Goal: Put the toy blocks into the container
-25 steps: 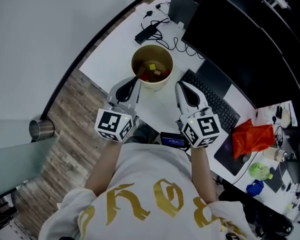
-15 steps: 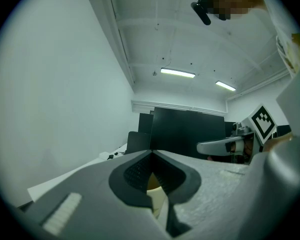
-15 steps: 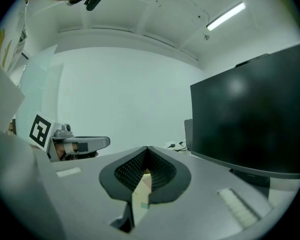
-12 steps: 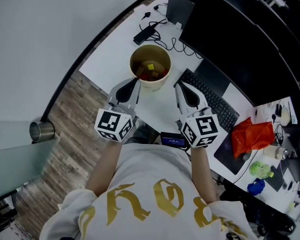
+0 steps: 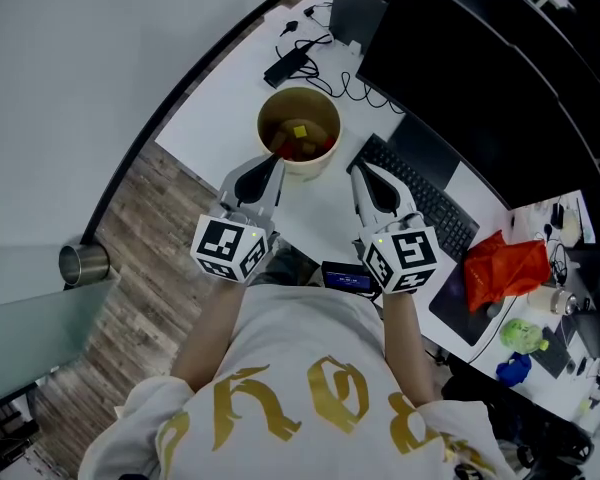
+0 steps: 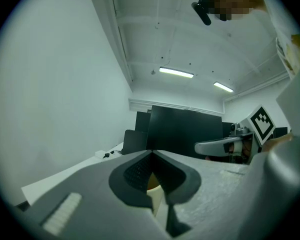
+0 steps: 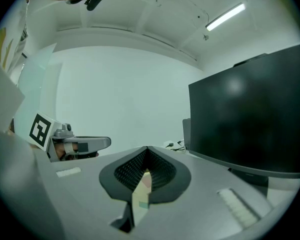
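Note:
A round tan container (image 5: pixel 298 133) stands on the white desk (image 5: pixel 220 88). Inside it lie a yellow block (image 5: pixel 301 131) and red blocks (image 5: pixel 305 150). My left gripper (image 5: pixel 276 160) is shut and empty, its tip at the container's near left rim. My right gripper (image 5: pixel 359 171) is also shut and empty, just right of the container. In the left gripper view the closed jaws (image 6: pixel 151 152) hide most of the container (image 6: pixel 154 187), and the right gripper (image 6: pixel 224 145) shows beside them. The right gripper view shows its closed jaws (image 7: pixel 147 148) and the left gripper (image 7: pixel 84 143).
A black keyboard (image 5: pixel 432 206) lies right of the right gripper, under a large dark monitor (image 5: pixel 480 78). A power adapter with cables (image 5: pixel 294 64) sits behind the container. A red bag (image 5: pixel 505 270) is at the right. A metal cup (image 5: pixel 83 261) stands on the wood floor.
The head view has drifted slightly, so the container sits a little higher and further left in the picture. Both grippers stay shut in nearly the same place.

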The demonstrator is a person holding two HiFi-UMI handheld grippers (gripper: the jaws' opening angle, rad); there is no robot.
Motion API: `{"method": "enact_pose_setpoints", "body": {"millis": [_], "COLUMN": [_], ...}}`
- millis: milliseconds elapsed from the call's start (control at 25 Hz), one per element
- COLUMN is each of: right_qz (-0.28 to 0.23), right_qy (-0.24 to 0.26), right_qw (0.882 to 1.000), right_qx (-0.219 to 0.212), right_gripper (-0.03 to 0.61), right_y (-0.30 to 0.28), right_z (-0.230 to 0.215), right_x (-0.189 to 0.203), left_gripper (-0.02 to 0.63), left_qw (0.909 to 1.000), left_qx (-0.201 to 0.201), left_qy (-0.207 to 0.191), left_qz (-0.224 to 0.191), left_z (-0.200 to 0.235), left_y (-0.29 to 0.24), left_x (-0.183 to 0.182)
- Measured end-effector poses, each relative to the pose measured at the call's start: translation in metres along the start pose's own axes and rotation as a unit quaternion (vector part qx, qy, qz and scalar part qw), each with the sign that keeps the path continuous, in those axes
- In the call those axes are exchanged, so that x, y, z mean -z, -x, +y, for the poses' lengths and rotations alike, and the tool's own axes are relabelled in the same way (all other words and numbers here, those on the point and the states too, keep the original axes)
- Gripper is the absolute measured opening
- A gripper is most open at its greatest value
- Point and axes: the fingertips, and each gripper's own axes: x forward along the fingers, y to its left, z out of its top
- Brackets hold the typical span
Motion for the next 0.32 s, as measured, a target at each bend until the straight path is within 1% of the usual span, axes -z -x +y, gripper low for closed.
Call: {"method": "enact_pose_setpoints", "body": {"millis": [320], "right_qz": [0.005], "right_qy": [0.000], "right_qw": [1.000], "right_qx": [0.002], "right_gripper": [0.021], "right_y": [-0.0035], "right_z": [-0.0036], "right_x": [0.0012], "left_gripper": [0.000], "left_qw": [0.9999], "left_qx": [0.016], "left_qy": [0.005], "left_qz": [-0.001], "left_z": [-0.0035], "left_y": [-0.0071], "left_x": [-0.0002]}}
